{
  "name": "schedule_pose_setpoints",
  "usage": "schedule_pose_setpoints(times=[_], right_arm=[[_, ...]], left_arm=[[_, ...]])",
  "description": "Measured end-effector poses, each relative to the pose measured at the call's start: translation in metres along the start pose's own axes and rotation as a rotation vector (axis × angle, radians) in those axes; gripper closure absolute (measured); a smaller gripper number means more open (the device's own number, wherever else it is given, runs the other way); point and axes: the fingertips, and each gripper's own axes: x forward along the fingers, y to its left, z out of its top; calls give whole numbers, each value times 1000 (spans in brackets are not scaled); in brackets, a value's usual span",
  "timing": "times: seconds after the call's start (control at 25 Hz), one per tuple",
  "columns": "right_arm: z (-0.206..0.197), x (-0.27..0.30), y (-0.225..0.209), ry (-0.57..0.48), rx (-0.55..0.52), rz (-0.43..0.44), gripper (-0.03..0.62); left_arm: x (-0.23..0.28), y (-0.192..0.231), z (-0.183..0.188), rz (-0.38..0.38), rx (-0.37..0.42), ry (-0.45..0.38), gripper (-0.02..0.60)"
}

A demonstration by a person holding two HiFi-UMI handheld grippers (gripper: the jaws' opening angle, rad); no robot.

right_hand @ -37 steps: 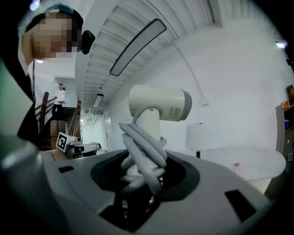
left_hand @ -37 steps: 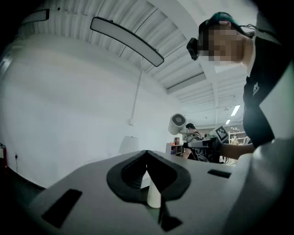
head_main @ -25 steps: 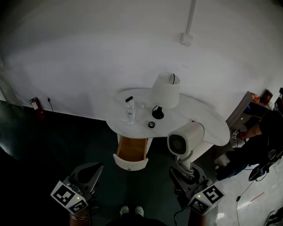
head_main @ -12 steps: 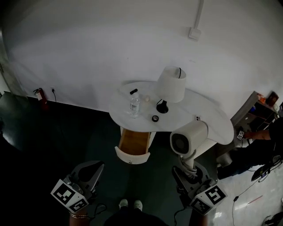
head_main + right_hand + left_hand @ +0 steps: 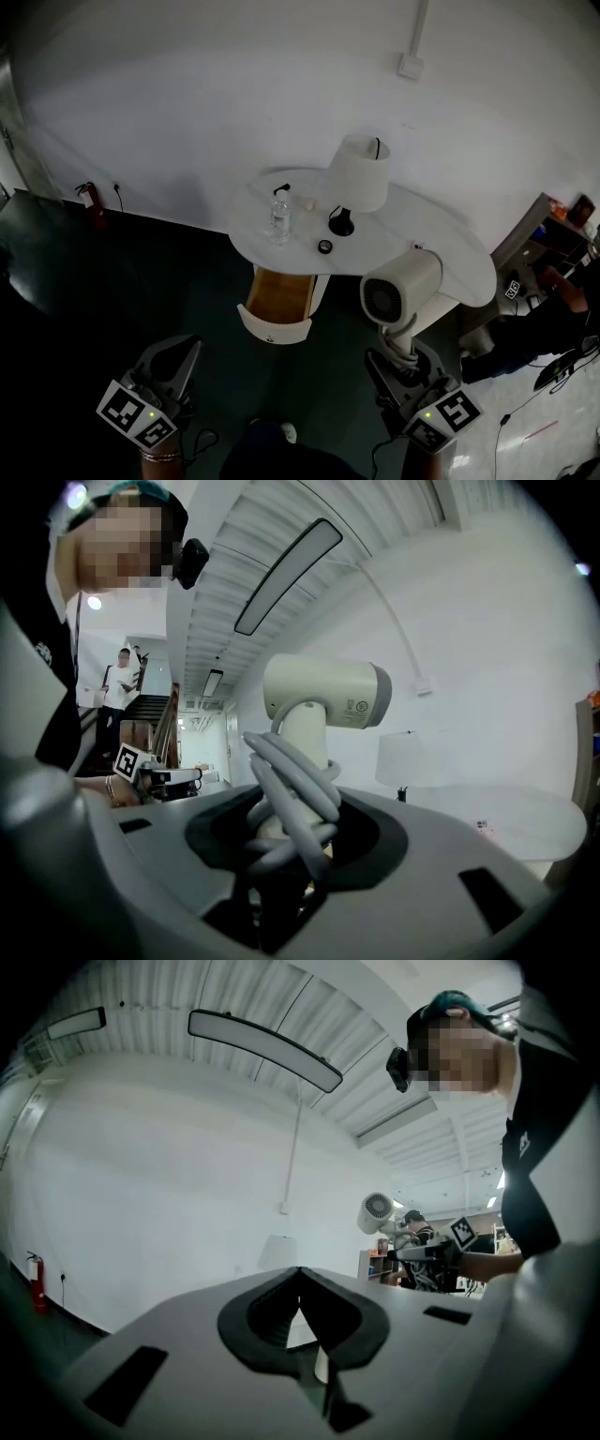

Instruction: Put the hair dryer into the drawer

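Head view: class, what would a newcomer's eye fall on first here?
The white hair dryer stands out at lower right, held upright by its cord-wrapped handle in the right claw. Beyond it, the drawer stands open under the round white table, which carries a lamp.

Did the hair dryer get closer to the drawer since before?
No. The hair dryer stays in the right tool, just right of the open drawer, overlapping the table's front edge.
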Motion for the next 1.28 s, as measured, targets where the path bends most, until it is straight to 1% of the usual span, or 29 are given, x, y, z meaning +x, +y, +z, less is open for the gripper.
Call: schedule_pose_setpoints(times=[0.2,0.6,0.88,1.08,1.28], right_arm=[[0,-3,-8,0,-8,5,395],[-9,9,-22,29,24,15,395],[-13,34,-30,55,27,2,395],[-4,55,-36,53,31,-22,395],[11,79,-42,39,18,-42,395]], left_arm=[[1,-9,-3,8,0,3,574],[21,-12,-11,-17,-12,45,574],[42,14,-16,-41,-24,65,574],[61,33,-9,-73,-23,67,574],[82,57,6,-106,-13,57,574]])
